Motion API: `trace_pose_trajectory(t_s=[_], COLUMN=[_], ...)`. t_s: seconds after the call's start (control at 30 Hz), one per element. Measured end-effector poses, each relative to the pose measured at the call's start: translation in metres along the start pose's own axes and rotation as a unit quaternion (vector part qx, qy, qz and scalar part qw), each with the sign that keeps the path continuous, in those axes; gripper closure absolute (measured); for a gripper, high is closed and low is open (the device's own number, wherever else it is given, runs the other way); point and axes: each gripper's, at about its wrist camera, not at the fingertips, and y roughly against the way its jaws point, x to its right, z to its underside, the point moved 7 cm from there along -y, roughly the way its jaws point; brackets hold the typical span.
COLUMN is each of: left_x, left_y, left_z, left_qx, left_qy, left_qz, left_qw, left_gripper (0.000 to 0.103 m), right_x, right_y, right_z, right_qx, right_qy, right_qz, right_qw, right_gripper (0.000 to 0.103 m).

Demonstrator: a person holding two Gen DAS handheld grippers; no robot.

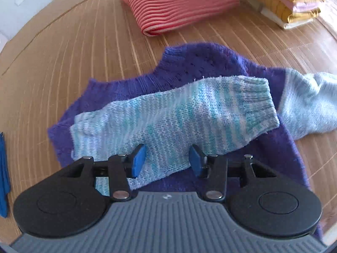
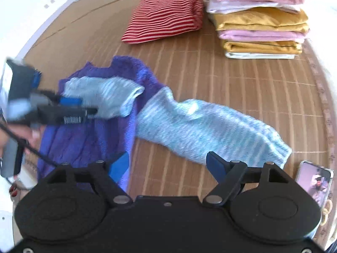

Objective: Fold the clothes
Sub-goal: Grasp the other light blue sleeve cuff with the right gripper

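**Sweater half folded, both grippers released**

While I look through the left wrist view, my left gripper is released, its blue pads parted over a pale blue sleeve that lies folded across the purple sweater body on the mat. Beyond sit a red striped fold and a stack.

From the right wrist view, my right gripper is released too, pads wide apart, low over the mat between the sweater's body and the other sleeve, which stretches out flat to the right. A phone lies at the right edge.
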Motion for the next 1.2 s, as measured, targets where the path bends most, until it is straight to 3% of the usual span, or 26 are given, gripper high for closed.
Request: trace_pose_trajectory(t_s=[0.13,0.3,0.4,0.53,0.73,0.9,1.1,1.2], left_x=[-0.006,-0.007,0.003,0.02,0.027,0.028,0.034,0.032], left_y=[0.015,0.02,0.02,0.021,0.021,0.024,0.033,0.039], left_z=[0.002,0.012,0.017,0.022,0.022,0.021,0.02,0.023], left_qx=[0.008,-0.01,-0.017,-0.019,-0.025,-0.028,-0.019,-0.014], left_qy=[-0.015,0.003,0.001,-0.017,-0.018,-0.003,-0.008,-0.003], left_qz=[-0.001,0.013,0.02,0.022,0.004,-0.002,-0.004,-0.006], left_qw=[0.9998,0.9999,0.9997,0.9994,0.9995,0.9996,0.9998,0.9999], left_gripper=[0.05,0.05,0.05,0.05,0.05,0.05,0.05,0.05], right_x=[0.036,0.088,0.103,0.11,0.117,0.115,0.108,0.104], right_y=[-0.001,-0.007,-0.014,-0.028,-0.033,-0.028,0.006,0.03], right_z=[-0.002,-0.001,0.002,0.01,0.017,0.01,-0.009,-0.021], right_qx=[0.01,0.001,-0.011,-0.037,-0.04,-0.035,0.013,0.039], right_qy=[-0.02,-0.056,-0.045,-0.027,-0.019,-0.028,-0.062,-0.112], right_qz=[0.067,0.144,0.158,0.137,0.132,0.118,0.082,0.029], right_qw=[0.998,0.988,0.986,0.989,0.99,0.992,0.995,0.993], right_gripper=[0.022,0.023,0.027,0.04,0.05,0.086,0.09,0.091])
